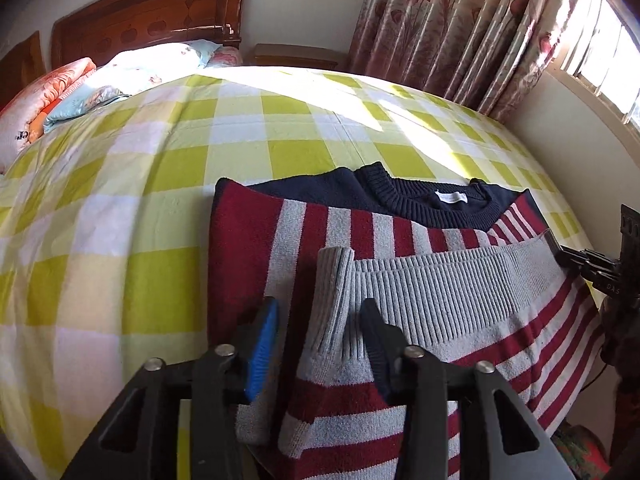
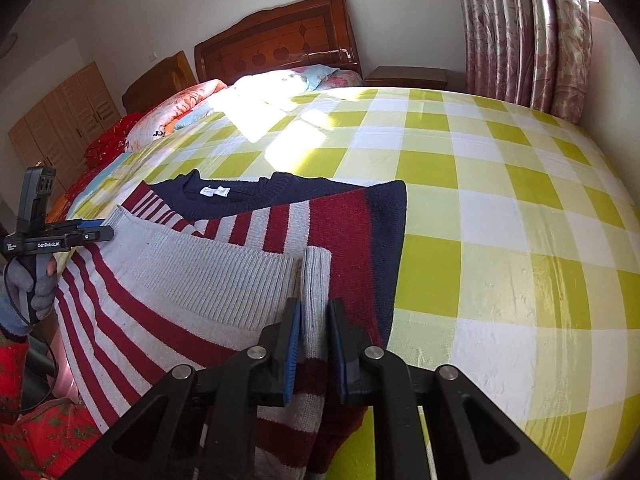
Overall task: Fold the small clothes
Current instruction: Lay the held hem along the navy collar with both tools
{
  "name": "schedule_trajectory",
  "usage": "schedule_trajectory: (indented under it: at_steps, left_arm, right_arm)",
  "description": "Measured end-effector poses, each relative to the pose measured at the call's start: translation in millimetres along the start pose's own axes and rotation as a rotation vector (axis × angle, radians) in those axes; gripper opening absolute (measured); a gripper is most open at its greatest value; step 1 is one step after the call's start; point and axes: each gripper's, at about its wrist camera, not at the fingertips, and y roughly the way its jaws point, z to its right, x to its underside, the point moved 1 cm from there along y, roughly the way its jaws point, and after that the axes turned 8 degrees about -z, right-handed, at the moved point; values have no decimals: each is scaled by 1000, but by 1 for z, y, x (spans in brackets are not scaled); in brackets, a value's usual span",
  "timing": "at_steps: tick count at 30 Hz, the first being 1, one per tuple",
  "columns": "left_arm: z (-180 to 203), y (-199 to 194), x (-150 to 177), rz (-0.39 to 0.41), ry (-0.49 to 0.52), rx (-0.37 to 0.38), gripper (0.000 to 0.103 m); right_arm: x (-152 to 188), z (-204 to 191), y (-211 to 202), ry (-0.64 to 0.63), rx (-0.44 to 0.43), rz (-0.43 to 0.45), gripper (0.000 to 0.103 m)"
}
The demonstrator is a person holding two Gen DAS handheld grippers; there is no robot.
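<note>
Folding up from the near edge of the bed, the striped sweater lies flat with its navy collar far and its grey ribbed hem doubled back over the body. Each tool holds one hem corner so the fold stays level: the right gripper stands narrow, pinching the knit, while the left gripper sits wider around its corner, pads seemingly not pressing. Open checked sheet lies beyond the collar and to both sides.

Black grippers, blue-padded jaws, grey glove
</note>
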Motion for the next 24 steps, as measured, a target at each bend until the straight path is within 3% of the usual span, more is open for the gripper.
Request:
schedule_trajectory:
  at_steps: [1,3,9,13,15,16,20,21,24]
  left_arm:
    - [-1,-3,1,17,-5,9,103]
    - [2,-15,8,73,-12,12,103]
    - [20,-76,33,225,30,32,103]
    - [18,-72,-17,202,47,-25,103]
    - [11,-48,-46,162,33,-67,103]
    - [7,-33,-55,124,10,-52,103]
    - [-2,24,-50,27,-23,-70,103]
    - [-3,23,-44,82,-25,-64,103]
    - [-6,21,-38,105,-50,-54,103]
  right_arm:
    - [1,0,0,-2,1,6,15]
    - [4,-1,-3,1,13,30,9]
    - [21,-27,-55,-14,7,189,7]
    - [-10,-27,-64,-13,68,192,6]
    - [-35,-18,-52,3,122,169,6]
    - [-45,-12,-39,18,136,138,6]
    - [-48,13,19,103,145,1,6]
    - [-42,17,25,114,135,16,6]
    - [-37,24,18,170,95,49,6]
